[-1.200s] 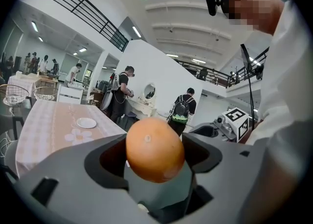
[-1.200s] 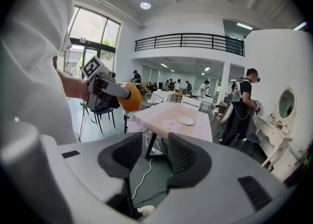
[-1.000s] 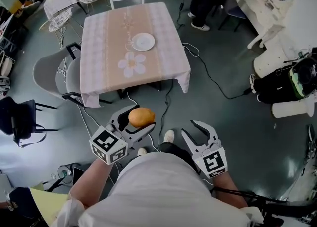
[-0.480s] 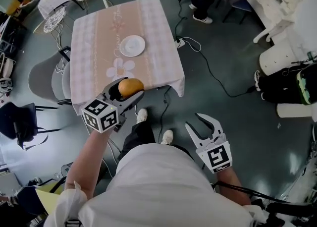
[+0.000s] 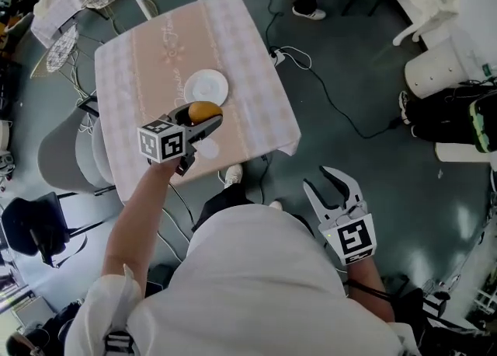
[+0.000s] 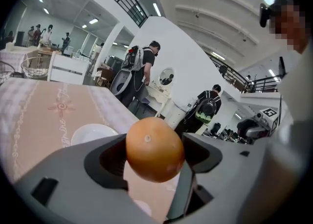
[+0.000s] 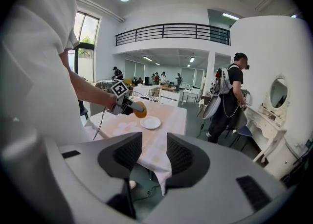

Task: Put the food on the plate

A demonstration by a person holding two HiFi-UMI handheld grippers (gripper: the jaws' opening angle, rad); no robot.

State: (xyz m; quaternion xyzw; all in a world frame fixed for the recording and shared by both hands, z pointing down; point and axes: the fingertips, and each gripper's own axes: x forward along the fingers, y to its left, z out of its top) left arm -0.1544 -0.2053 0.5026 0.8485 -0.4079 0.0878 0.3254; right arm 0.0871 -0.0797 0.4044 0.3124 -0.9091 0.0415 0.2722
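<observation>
Bare white plate (image 5: 207, 85) sits mid tabletop (image 5: 147, 43), no food on it yet. The orange (image 6: 154, 148) is clamped in the left hand-held gripper (image 5: 203, 118), jaws spread wide round it, held in the air just at the plate's 6 o'clock. Right hand-held gripper (image 5: 335, 191) hangs well off at 5 o'clock, jaws apart, empty.

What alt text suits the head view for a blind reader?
Seen from above, the left gripper holds a round orange fruit over a table with a pink patterned cloth, near a small white plate. The right gripper hangs open and empty over the grey floor.
</observation>
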